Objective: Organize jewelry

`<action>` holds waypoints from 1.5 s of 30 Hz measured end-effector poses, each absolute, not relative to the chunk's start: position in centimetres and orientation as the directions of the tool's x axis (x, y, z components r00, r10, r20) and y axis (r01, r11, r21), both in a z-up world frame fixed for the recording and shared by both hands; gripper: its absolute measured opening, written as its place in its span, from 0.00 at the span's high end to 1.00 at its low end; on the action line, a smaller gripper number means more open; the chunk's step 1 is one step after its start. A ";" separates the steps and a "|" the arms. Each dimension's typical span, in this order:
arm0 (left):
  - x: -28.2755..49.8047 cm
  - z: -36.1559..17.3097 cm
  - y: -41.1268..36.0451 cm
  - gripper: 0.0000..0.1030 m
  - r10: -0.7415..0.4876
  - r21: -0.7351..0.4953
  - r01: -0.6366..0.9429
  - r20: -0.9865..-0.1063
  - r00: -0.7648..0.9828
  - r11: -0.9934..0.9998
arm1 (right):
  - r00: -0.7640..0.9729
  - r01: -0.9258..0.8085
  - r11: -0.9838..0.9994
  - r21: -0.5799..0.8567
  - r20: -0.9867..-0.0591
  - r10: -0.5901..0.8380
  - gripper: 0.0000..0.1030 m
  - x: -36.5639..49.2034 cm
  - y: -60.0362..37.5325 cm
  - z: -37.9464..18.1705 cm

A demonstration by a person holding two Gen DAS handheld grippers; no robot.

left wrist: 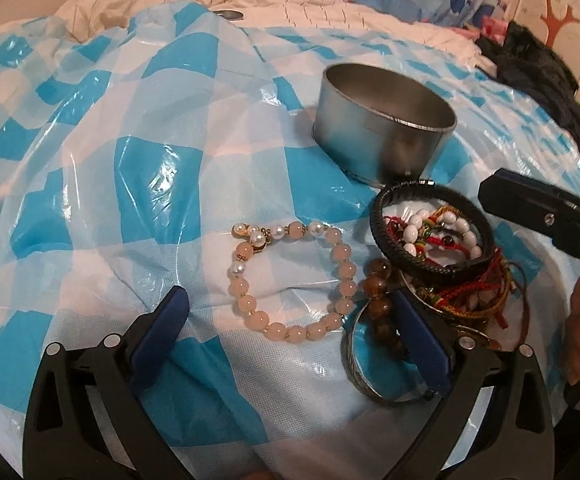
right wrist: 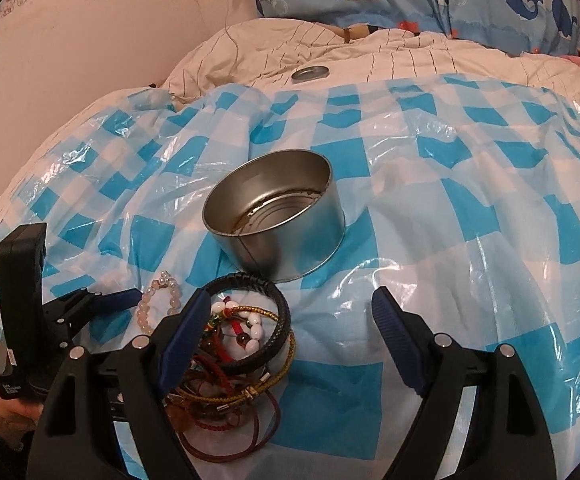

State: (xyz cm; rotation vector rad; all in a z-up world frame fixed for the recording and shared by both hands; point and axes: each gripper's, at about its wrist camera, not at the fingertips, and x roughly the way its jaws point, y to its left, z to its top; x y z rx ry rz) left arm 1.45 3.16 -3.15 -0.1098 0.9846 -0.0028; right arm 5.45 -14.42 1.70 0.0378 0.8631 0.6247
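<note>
Nearby on the bed, over a blue-and-white checked sheet (left wrist: 130, 168), a round tin (left wrist: 383, 128) stands upright with its mouth up and nothing visible inside. Just in front of it lies the jewelry: a pink bead bracelet (left wrist: 290, 276) flat on the sheet, its clasp end toward the tin, and beside it a tangled pile (left wrist: 461, 280) of cords and bangles topped by a black braided band (left wrist: 429, 232). A brown bead string (left wrist: 379, 292) and a metal bangle (left wrist: 369, 372) lie at the pile's near edge.

The left gripper (left wrist: 290, 328) has its jaws wide, straddling the pink bracelet without pressing it; its right finger crowds the brown beads. The right gripper (right wrist: 290, 340) also has its jaws wide, one finger over the pile, nothing held.

Only the right view shows the tin's ribbed floor and a lid (right wrist: 309, 73) on the striped quilt (right wrist: 409, 64) behind. Only the left view shows the pink bracelet whole.
</note>
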 end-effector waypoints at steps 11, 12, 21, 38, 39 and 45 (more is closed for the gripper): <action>1.2 -2.5 2.9 0.06 -0.022 -0.064 -0.057 -0.838 0.546 0.996 | 0.472 -0.522 0.803 0.286 -0.687 0.552 0.23 5.1 -14.6 2.1; 1.0 -2.2 2.9 0.06 -0.025 -0.069 -0.060 -0.836 0.548 0.996 | 0.471 -0.526 0.802 0.283 -0.689 0.552 0.23 5.1 -14.6 2.2; -0.1 -1.2 3.2 0.06 -0.019 -0.070 -0.071 -0.835 0.549 0.995 | 0.408 -0.588 0.776 0.227 -0.745 0.527 0.61 6.7 -12.5 1.4; 0.0 -0.6 3.7 0.06 -0.056 -0.127 -0.085 -0.818 0.572 0.988 | 0.472 -0.616 0.760 0.207 -0.676 0.566 0.93 5.4 -14.3 4.2; 0.3 -0.6 3.9 0.06 -0.055 -0.132 -0.093 -0.817 0.574 0.987 | 0.475 -0.609 0.763 0.218 -0.670 0.571 0.93 5.5 -14.7 4.4; 1.5 -1.0 4.8 0.06 -0.032 -0.135 -0.137 -0.817 0.576 0.981 | 0.478 -0.575 0.762 0.298 -0.633 0.609 0.92 6.1 -16.3 5.3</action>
